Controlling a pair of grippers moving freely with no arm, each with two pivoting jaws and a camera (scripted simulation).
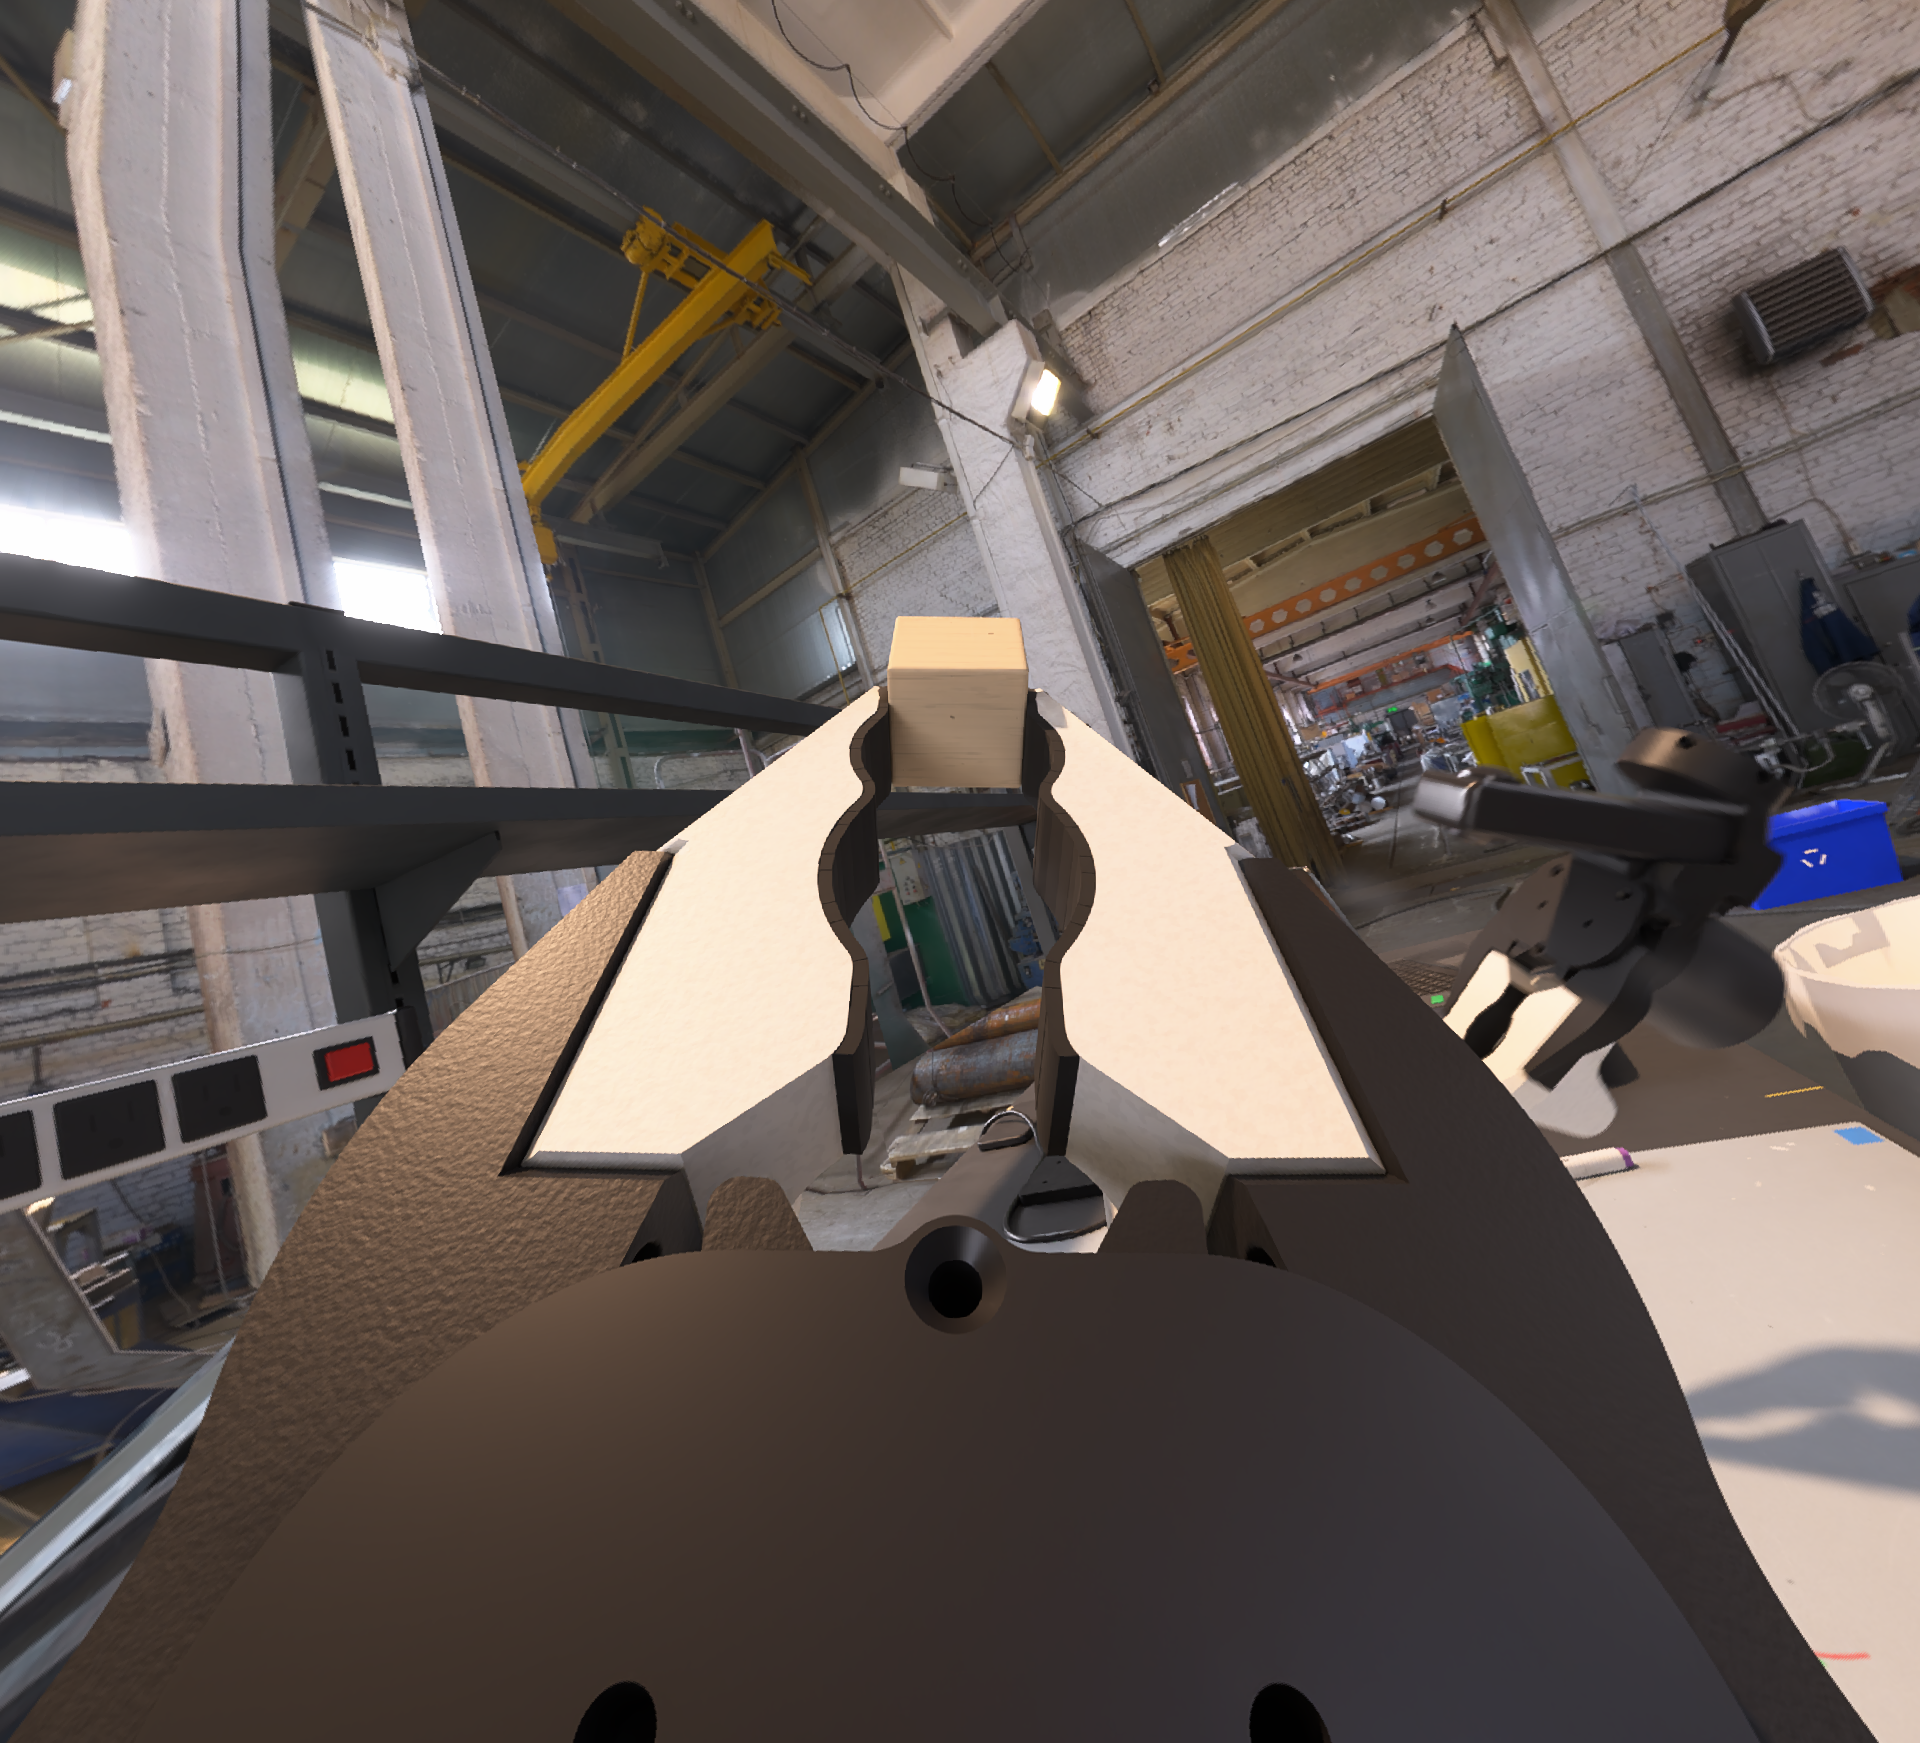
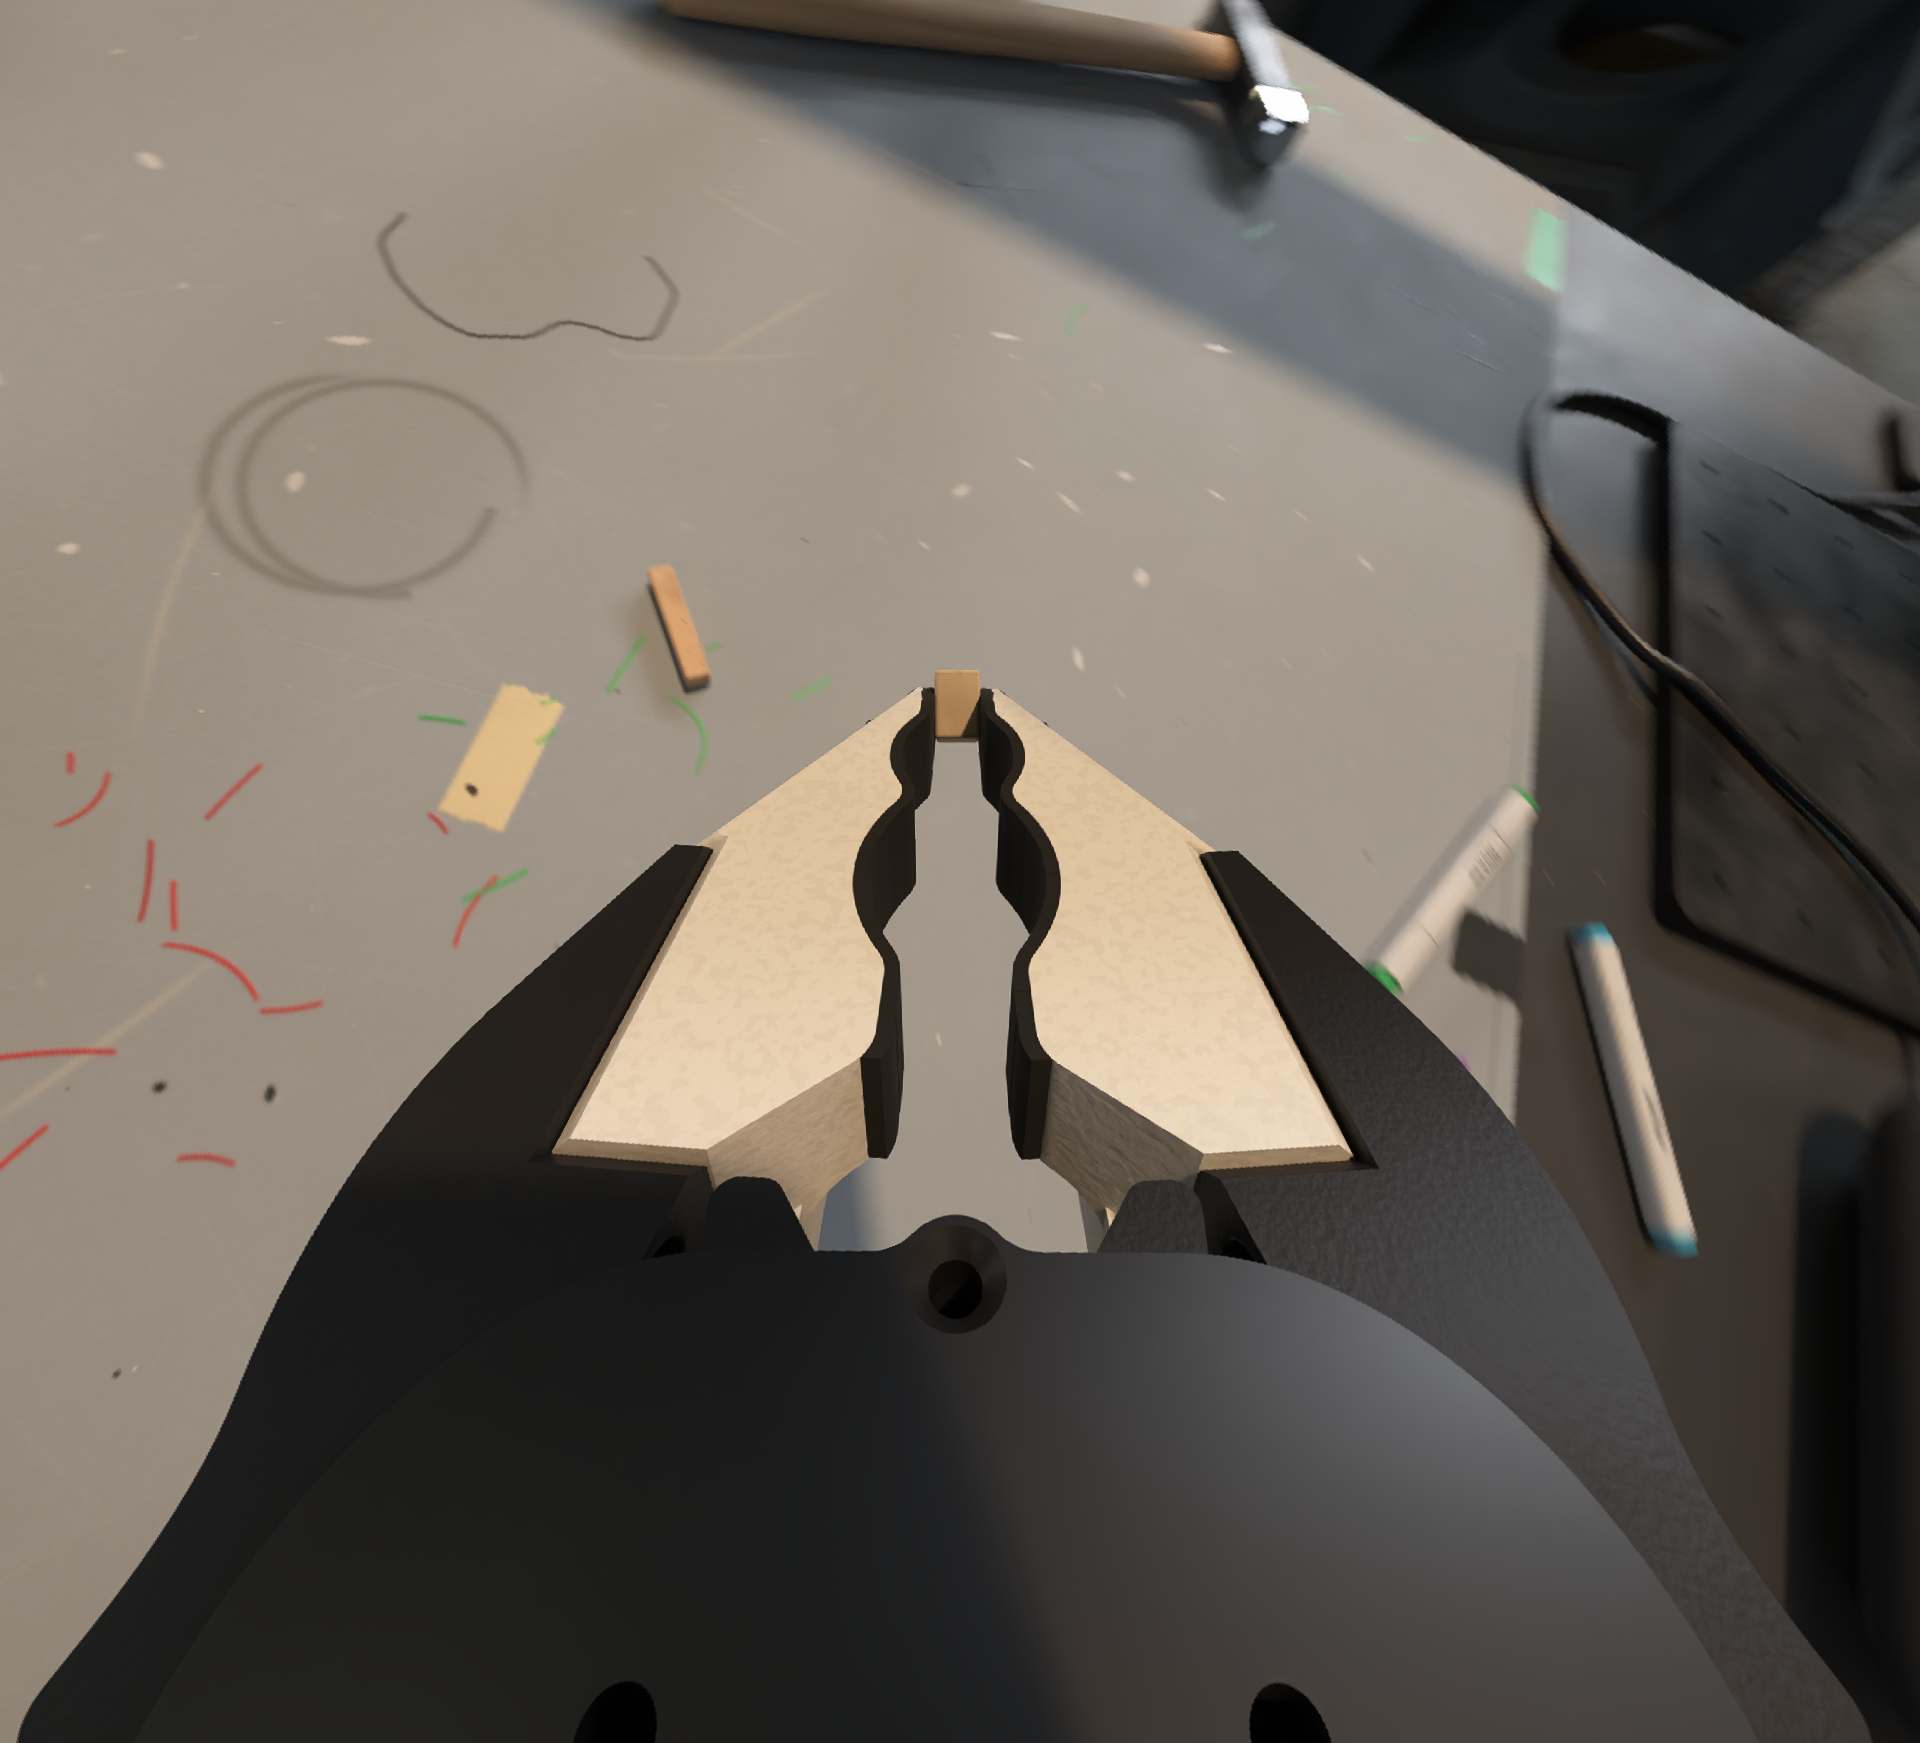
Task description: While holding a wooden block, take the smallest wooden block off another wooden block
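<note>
In the right wrist view, the right tool (image 2: 957, 706) is pinching the smallest wooden block (image 2: 957, 702), a tiny tan piece sitting at the centre of the frame between the two fingertips, lifted above the grey desk (image 2: 935, 405). To the left of it, a thin wooden stick (image 2: 678, 627) is lying flat on the desk, and further to the lower left a strip of tan tape (image 2: 501, 757) is sticking to the surface among red and green scribbles. In the upper part of the frame, a hammer (image 2: 987, 31) with a wooden handle and a metal head is lying near the desk's edge. At the right, two white markers (image 2: 1455, 883) (image 2: 1631, 1085) are resting near a black cable (image 2: 1590, 592).

In the left wrist view, the left tool (image 1: 957, 737) is gripping a larger wooden block (image 1: 957, 717), a pale cube at the centre of the frame, raised against a factory hall background. At the right of this frame, the right tool (image 1: 1527, 1028) is hanging over the desk (image 1: 1766, 1330), angled downward, next to a white bowl (image 1: 1860, 987) at the right edge. A power strip (image 1: 187, 1101) with a red switch is showing at the lower left.
</note>
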